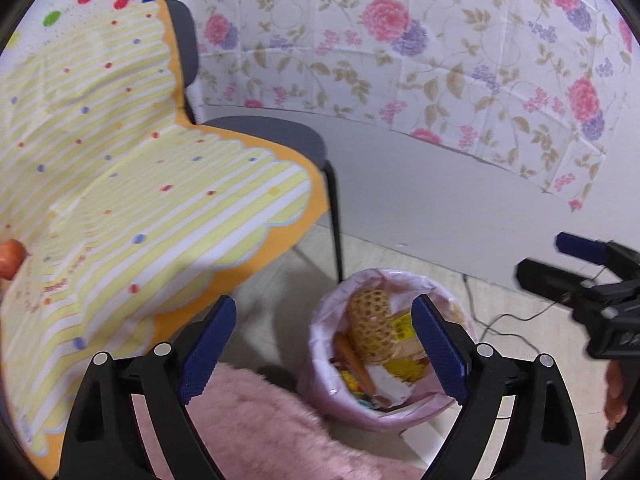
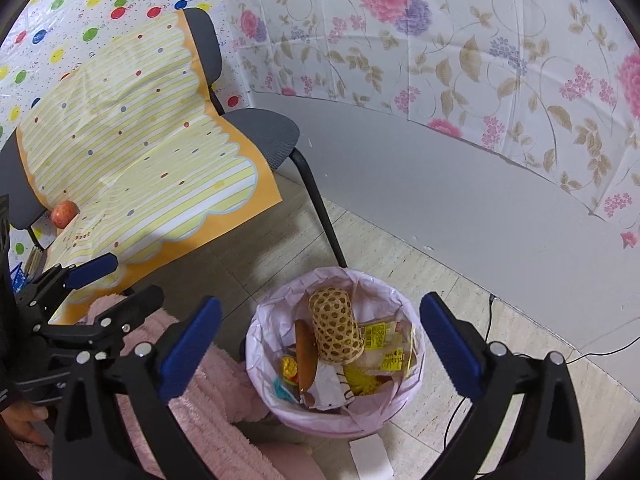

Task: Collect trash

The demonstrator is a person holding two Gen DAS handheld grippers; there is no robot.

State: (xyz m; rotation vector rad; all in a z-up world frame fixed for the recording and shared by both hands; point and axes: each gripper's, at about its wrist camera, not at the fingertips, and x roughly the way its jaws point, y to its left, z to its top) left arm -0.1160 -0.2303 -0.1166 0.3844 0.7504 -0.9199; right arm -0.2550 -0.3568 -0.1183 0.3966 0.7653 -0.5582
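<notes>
Left of both pairs of jaws, on the draped chair, an apple rests on the yellow striped cloth, well apart from either tool. The left gripper stands wide with nothing held; so does the right gripper. Between and beyond each set of fingers sits the lined bin, holding a woven basket, wrappers and other scraps. Likely risk: reaching left for the apple, a jaw could catch the loose cloth and drag it, rolling the apple off the seat.
</notes>
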